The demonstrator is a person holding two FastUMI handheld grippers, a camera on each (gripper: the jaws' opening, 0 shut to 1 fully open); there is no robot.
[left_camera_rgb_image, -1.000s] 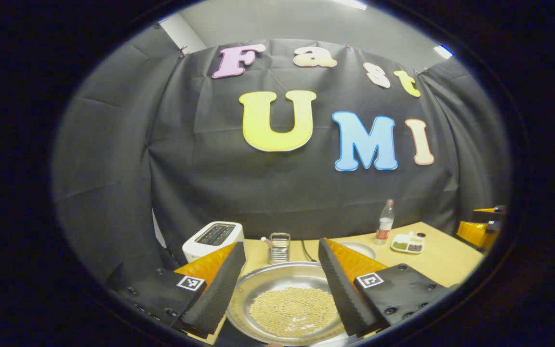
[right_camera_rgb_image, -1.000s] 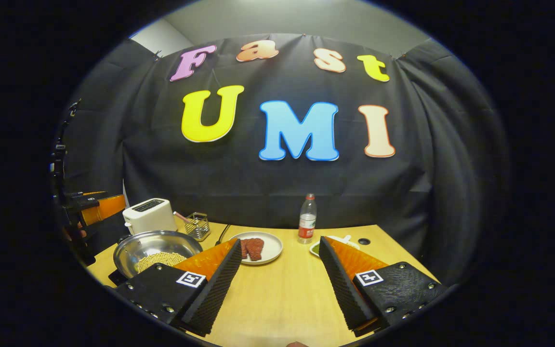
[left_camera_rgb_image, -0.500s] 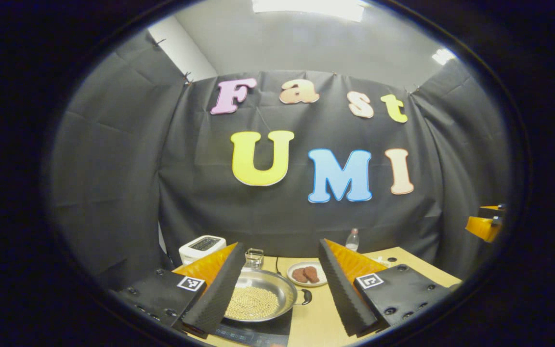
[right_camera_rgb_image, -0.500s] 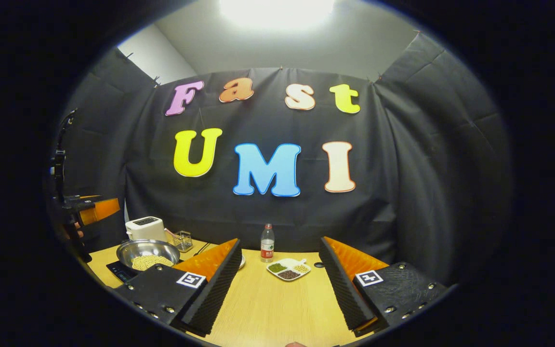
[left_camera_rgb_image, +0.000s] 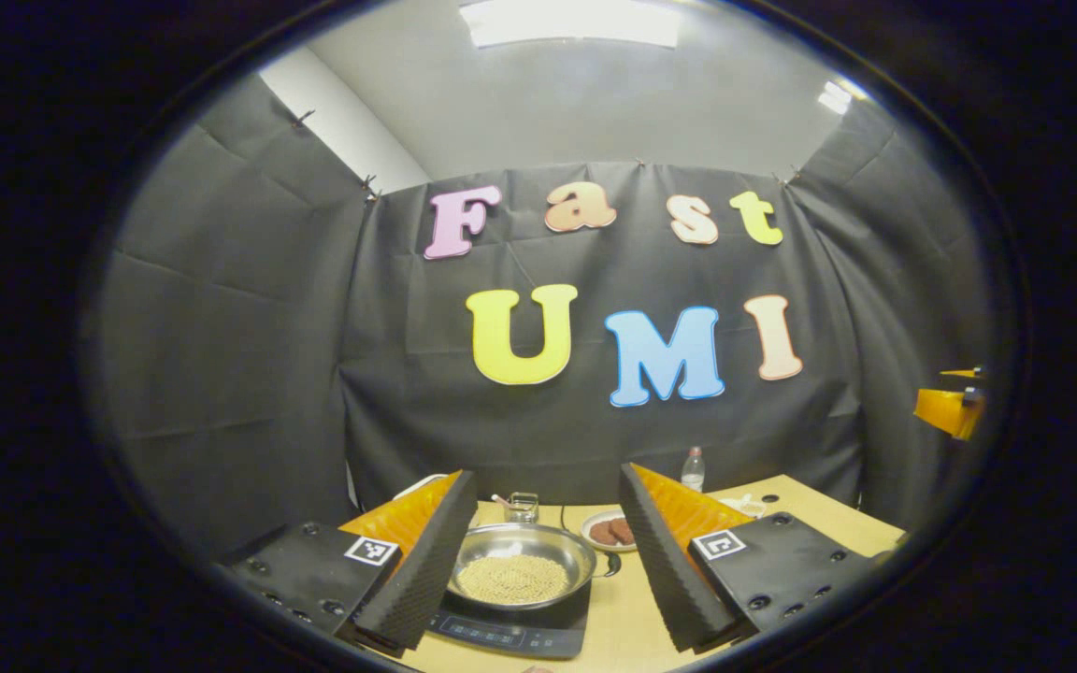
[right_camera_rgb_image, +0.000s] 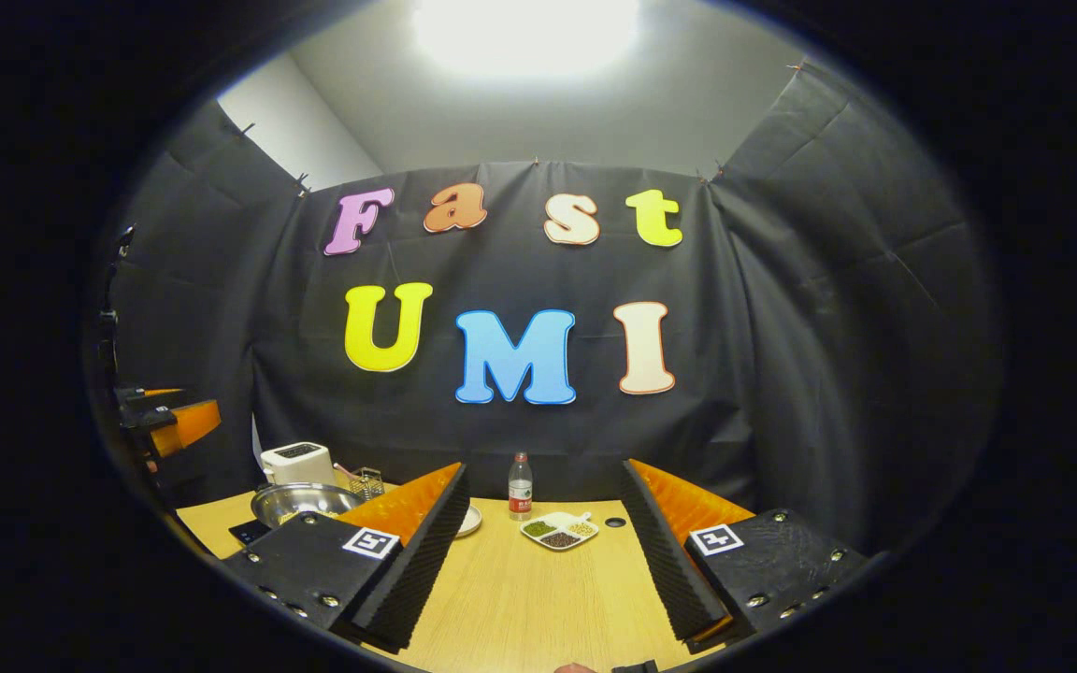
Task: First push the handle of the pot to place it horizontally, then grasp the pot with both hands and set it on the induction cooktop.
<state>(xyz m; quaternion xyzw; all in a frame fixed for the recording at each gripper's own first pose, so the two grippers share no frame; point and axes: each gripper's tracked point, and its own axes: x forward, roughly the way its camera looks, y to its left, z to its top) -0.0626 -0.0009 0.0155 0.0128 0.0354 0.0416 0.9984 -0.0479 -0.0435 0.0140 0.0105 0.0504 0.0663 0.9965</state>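
A steel pot [left_camera_rgb_image: 522,564] holding pale beans sits on the black induction cooktop [left_camera_rgb_image: 510,626] near the table's front. Its dark handle [left_camera_rgb_image: 610,564] points to the right, level. My left gripper [left_camera_rgb_image: 538,570] stands open, drawn back from the pot, which I see between its fingers. In the right gripper view the pot [right_camera_rgb_image: 303,503] and cooktop [right_camera_rgb_image: 247,532] lie far to the left. My right gripper [right_camera_rgb_image: 543,551] is open over bare table with nothing in it. The left gripper [right_camera_rgb_image: 169,422] also shows at that view's left edge, and the right gripper [left_camera_rgb_image: 948,409] at the left gripper view's right edge.
A white toaster [right_camera_rgb_image: 296,462] and a wire holder [right_camera_rgb_image: 366,481] stand behind the pot. A plate with reddish pieces [left_camera_rgb_image: 611,531], a drink bottle [right_camera_rgb_image: 520,486] and a divided dish of beans [right_camera_rgb_image: 559,530] sit farther along the wooden table [right_camera_rgb_image: 520,608].
Both grippers have pulled back and up from the table. The pot, close under the left gripper before, now looks smaller and sits on the cooktop. Both grippers stay open.
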